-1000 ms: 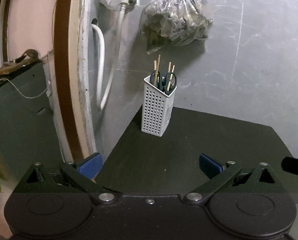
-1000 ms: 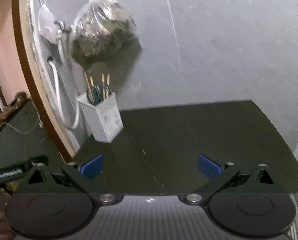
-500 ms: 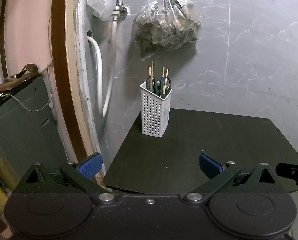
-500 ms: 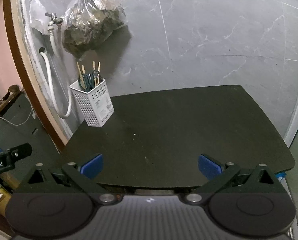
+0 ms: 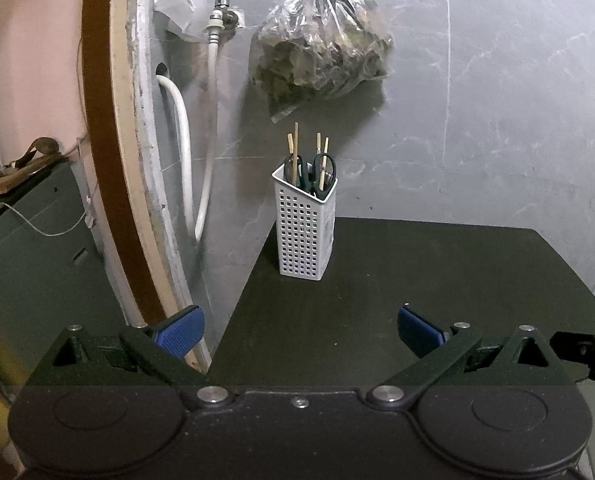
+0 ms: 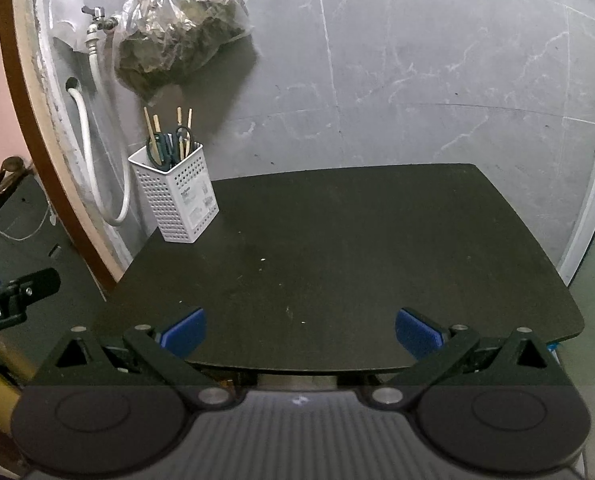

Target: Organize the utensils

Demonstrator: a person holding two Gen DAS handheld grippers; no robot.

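The surface (image 6: 357, 240) is black and flat with round corners. A white basket (image 6: 177, 200) with little holes stands upright on its far left corner, by the wall.

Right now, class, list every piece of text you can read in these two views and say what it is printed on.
"bot.AI": white letters on the left gripper, cut off by the picture's left edge in the right wrist view.
Printed label on the white utensil holder: too small and blurred to read.
Nothing else carries readable text.
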